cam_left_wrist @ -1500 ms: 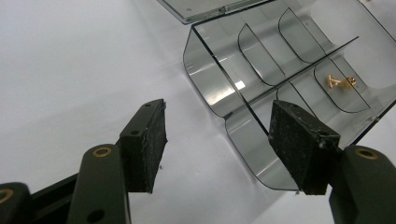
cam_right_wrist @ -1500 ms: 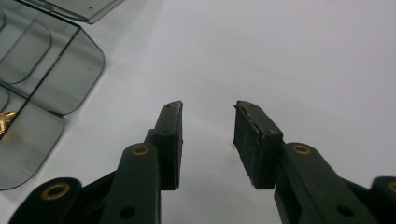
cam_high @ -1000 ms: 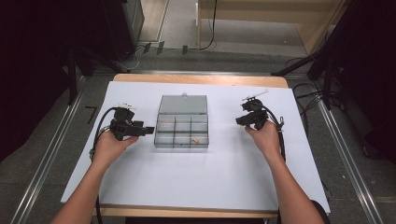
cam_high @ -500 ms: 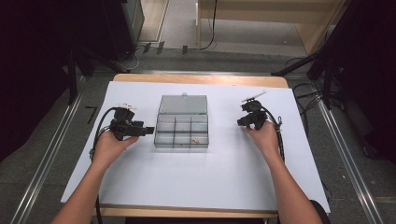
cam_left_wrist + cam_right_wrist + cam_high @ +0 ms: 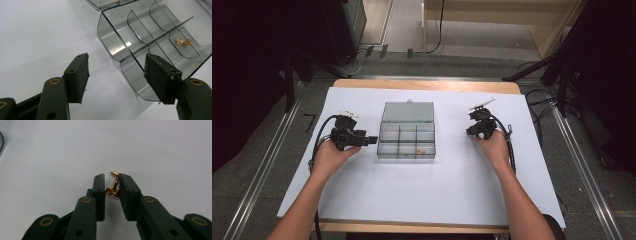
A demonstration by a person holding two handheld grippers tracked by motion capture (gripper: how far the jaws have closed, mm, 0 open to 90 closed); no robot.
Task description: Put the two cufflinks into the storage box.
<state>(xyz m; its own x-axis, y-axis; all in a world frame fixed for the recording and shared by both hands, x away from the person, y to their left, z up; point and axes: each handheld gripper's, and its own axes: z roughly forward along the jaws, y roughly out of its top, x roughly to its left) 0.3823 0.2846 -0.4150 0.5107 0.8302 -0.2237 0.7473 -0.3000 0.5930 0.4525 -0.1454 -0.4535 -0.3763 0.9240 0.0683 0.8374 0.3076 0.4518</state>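
Note:
A clear plastic compartment box [image 5: 406, 156] lies open mid-table, its lid [image 5: 408, 112] folded back flat. One small gold fitting [image 5: 421, 149] [image 5: 183, 42] rests in a front compartment. My left gripper [image 5: 373, 140] [image 5: 116, 57] is open just left of the box, its jaws aimed at the near corner wall [image 5: 117, 50]. Right of the box, my right gripper [image 5: 475, 131] [image 5: 111, 178] points down at the white tabletop. Its jaws have just been closing and now pinch a second gold fitting [image 5: 113, 187], a ring with a bent post, between the pads.
A white sheet [image 5: 422, 195] covers the wooden table, with bare room in front of and beside the box. Cables [image 5: 512, 150] trail from both grippers. Dark stands and floor rails surround the table.

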